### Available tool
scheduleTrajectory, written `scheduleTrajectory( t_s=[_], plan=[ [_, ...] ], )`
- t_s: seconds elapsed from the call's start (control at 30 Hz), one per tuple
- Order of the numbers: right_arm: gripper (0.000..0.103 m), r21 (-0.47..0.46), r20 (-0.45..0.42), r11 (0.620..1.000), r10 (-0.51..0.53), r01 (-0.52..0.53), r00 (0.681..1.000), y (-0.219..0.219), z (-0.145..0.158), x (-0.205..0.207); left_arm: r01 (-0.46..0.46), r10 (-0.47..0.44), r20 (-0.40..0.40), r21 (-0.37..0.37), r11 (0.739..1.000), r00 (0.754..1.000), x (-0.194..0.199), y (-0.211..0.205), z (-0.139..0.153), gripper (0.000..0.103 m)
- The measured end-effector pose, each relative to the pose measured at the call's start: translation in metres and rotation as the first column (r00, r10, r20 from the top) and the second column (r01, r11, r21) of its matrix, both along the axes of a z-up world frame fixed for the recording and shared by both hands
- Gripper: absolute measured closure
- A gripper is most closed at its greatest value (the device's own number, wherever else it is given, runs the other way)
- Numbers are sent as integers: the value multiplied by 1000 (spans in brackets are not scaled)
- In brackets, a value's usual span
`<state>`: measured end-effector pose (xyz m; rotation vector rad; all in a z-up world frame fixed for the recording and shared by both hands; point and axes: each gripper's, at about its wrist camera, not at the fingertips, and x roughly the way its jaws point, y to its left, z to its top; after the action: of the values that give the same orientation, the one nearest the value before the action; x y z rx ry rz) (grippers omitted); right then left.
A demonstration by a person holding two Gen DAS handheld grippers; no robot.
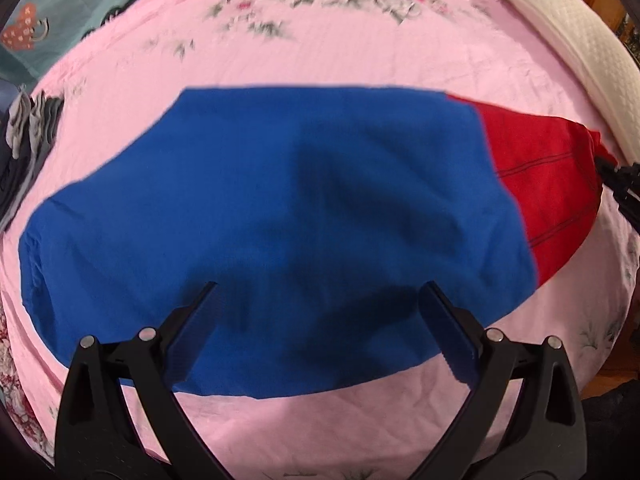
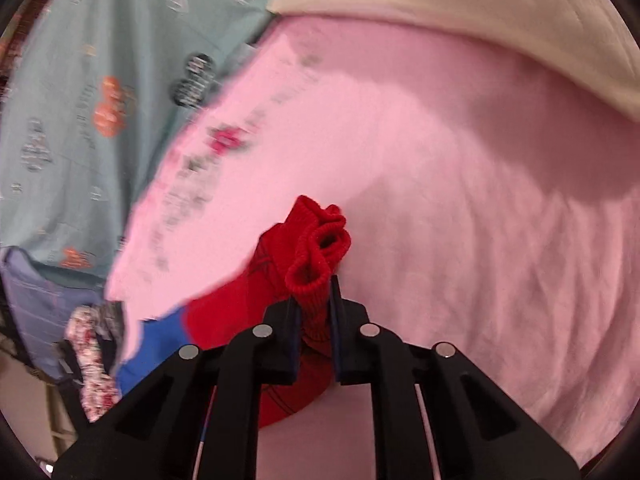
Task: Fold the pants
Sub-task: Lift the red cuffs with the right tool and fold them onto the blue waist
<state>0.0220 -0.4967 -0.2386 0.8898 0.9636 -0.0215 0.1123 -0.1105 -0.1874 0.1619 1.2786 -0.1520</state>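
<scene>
Blue-and-red pants [image 1: 280, 208] lie spread across the pink bedsheet [image 1: 320, 48].
The right gripper [image 2: 314, 304] pinches the bunched red cuff [image 2: 316, 256] at the pants' 3 o'clock end; the left gripper [image 1: 320, 292] hangs wide open over the blue part, holding nothing. A white pillow [image 1: 568, 40] sits at 1 o'clock.

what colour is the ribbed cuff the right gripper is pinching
Red ribbed cuff, pinched by the right gripper; clearest in the right wrist view.
</scene>
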Motion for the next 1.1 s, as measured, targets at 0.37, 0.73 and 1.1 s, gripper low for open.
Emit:
scheduleTrajectory(
  t_s=[0.37, 0.73, 1.1],
  plan=[
    [92, -657, 247, 734, 425, -172, 871, 154, 155, 11, -170, 174, 156, -38, 985, 972, 2, 80, 44, 4],
    [92, -903, -192, 6, 889, -430, 416, 370, 49, -20, -357, 364, 113, -79, 931, 925, -37, 168, 32, 4],
    [77, -593, 21, 412, 867, -692, 498, 314, 102, 5, -306, 322, 163, -114, 945, 933, -32, 163, 44, 4]
  ],
)
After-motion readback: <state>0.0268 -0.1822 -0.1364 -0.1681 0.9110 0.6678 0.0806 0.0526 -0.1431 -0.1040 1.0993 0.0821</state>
